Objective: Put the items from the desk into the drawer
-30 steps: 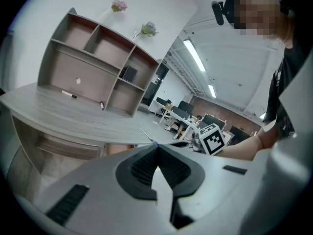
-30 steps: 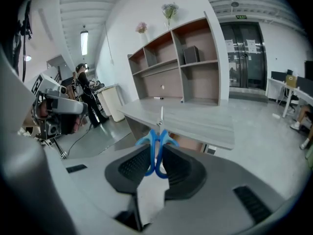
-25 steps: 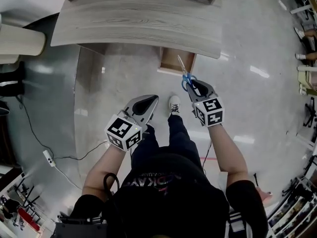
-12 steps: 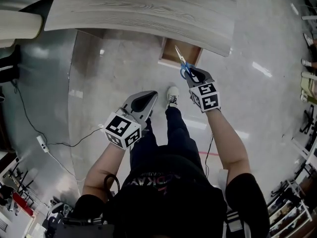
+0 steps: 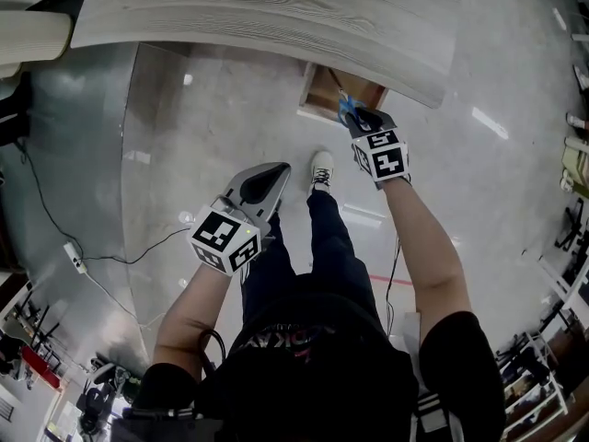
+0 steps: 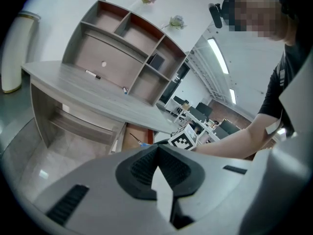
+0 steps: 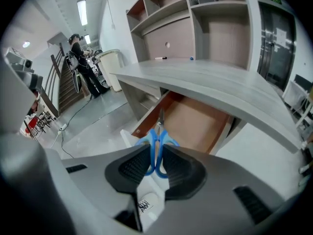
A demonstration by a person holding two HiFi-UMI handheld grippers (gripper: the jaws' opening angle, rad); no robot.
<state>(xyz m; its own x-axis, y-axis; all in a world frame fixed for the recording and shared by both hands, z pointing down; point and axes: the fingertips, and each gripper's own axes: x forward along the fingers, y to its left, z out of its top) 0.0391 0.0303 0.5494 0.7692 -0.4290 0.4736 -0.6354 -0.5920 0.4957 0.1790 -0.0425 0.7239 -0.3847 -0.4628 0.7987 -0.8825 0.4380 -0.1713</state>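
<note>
Right gripper is clenched on the blue-handled scissors. The pads squeeze the two handle loops and the blades point away from me, straight at the open drawer. In the head view the drawer is pulled out under the front edge of the tabletop, and I judge the blade tips are already over its brown floor.

The job now is a clean set-down, not a drop. I want to go lower and flatten my tilt so the blades lie along the drawer floor before I let go. If I release from up here, the scissors could bounce or pitch over the pale front panel. The tabletop overhangs the back of the drawer, so I'd stay toward the front part and avoid lifting the gripper into that edge. Once the tips rest, I'd open the jaws just enough to free the loops and back straight out so nothing snags.

Left gripper has its jaws pressed together on nothing, low beside the person's leg and well apart from the drawer. A black marker waits on the tabletop, so that hand has work next.
</note>
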